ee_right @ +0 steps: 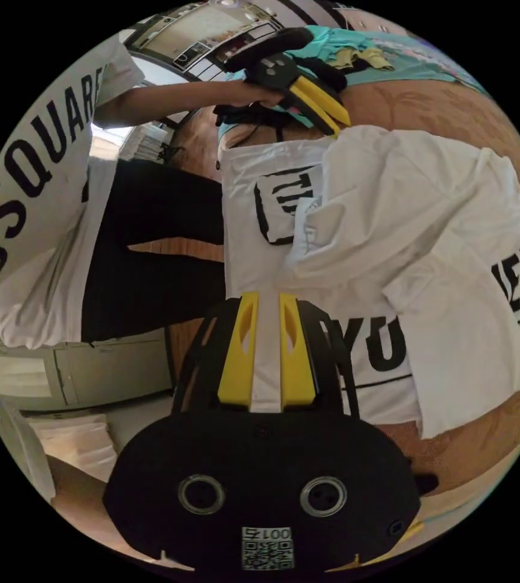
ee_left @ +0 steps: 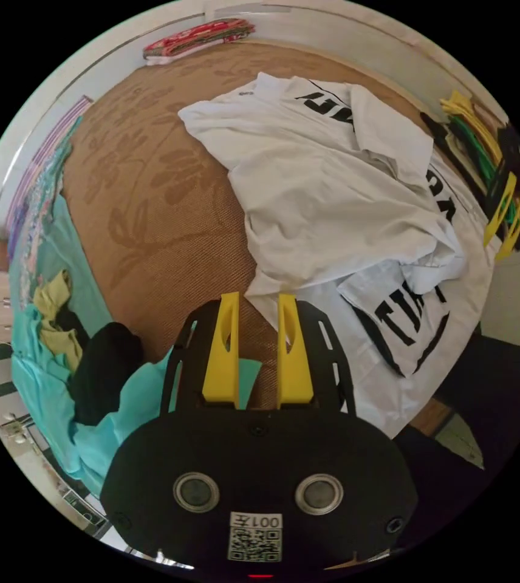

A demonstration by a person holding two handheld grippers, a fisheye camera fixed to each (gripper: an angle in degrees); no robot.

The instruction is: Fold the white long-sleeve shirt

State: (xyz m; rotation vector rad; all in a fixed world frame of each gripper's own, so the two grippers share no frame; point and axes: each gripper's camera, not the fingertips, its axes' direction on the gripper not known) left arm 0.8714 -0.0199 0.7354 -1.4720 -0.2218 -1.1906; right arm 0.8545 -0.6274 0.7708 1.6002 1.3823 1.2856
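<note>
Shirt (ee_left: 333,200) on the mat (ee_left: 150,200), clothes pile (ee_left: 84,358) at the mat's far edge.

A home bedroom: a brown woven bed mat (ee_left: 150,200) with leaf patterns, teal bedding (ee_left: 47,364) heaped beside the mat, folded patterned quilts (ee_left: 199,36) beyond it, pale cabinets (ee_right: 59,370) nearby

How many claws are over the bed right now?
2. The left claw is at the white shirt's edge over the brown mat; the right claw hovers over the shirt's hem near the person.
</note>
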